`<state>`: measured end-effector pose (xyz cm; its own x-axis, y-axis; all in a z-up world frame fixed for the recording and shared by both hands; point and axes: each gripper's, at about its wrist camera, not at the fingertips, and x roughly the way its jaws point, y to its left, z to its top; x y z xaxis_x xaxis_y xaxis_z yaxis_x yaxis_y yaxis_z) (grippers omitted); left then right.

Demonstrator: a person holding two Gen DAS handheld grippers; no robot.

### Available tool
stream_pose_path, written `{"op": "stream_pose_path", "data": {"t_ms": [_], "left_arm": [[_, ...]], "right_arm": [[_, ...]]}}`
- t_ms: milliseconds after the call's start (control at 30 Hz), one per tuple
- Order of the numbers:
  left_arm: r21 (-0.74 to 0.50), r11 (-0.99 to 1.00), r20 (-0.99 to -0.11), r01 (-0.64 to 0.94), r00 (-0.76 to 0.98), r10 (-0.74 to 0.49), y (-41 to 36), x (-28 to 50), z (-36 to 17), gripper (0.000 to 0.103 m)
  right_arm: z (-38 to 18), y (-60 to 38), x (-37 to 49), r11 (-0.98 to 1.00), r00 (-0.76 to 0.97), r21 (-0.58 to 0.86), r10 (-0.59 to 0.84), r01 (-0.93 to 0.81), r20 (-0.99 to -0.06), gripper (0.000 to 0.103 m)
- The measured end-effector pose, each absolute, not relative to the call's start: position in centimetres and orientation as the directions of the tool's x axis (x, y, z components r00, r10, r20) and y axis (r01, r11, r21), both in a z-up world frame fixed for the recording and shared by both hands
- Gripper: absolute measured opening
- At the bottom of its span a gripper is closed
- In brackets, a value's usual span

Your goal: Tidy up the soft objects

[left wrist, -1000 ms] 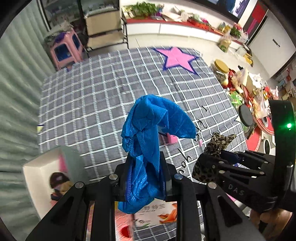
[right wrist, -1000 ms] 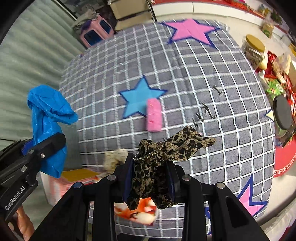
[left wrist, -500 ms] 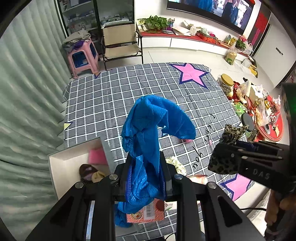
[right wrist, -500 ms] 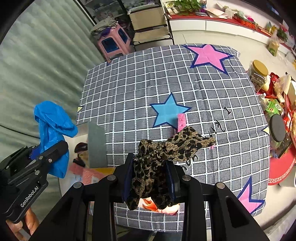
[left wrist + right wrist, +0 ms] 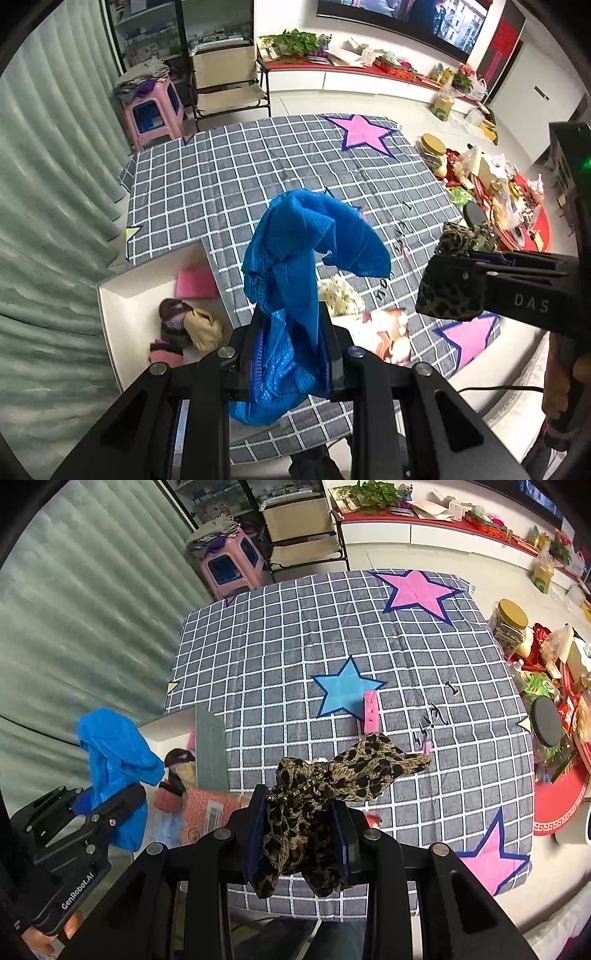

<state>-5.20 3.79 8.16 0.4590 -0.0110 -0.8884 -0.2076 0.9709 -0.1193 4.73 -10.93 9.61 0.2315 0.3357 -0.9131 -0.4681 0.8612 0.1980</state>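
The left claw (image 5: 291, 350) is clamped on a bunched blue cloth (image 5: 310, 258), lifted clear above the desk (image 5: 258, 177) with its grey checked cover and stars. Beside it, the right claw (image 5: 299, 838) is clamped on a leopard-print cloth (image 5: 347, 771), also raised off the surface. Below the left claw sits a white box (image 5: 122, 306) holding a pink pad (image 5: 195, 284) and a few balled soft things. A cream patterned cloth (image 5: 340, 295) lies on the desk near a pink packet (image 5: 388, 332).

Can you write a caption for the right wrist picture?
Right hand-held gripper clamps a leopard-print cloth above the checked star blanket.
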Motion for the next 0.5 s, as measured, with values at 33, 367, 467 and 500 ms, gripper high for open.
{"op": "stream_pose_path", "data": {"t_ms": [33,367,467,500], "left_arm": [[-0.121,0.971,-0.889,-0.206,0.458,-0.014,3.8,-5.5,8.1,0.026],[-0.138,0.974,-0.904,-0.181,0.424,-0.05,2.9,-9.4,6.3,0.026],[-0.136,0.977,-0.911,-0.165,0.408,-0.057,2.5,-10.7,5.7,0.026],[-0.133,0.978,-0.914,-0.158,0.402,-0.059,2.3,-11.2,5.5,0.026]], "right_arm": [[9.5,-10.9,4.2,0.86,0.227,0.197,0.334,-0.471,-0.915,0.033],[7.5,-11.2,0.3,0.858,0.172,0.217,0.328,-0.466,-0.929,0.033],[6.5,-11.5,-1.2,0.859,0.147,0.225,0.323,-0.459,-0.935,0.033],[6.2,-11.6,-1.6,0.86,0.139,0.229,0.323,-0.456,-0.936,0.033]]}}
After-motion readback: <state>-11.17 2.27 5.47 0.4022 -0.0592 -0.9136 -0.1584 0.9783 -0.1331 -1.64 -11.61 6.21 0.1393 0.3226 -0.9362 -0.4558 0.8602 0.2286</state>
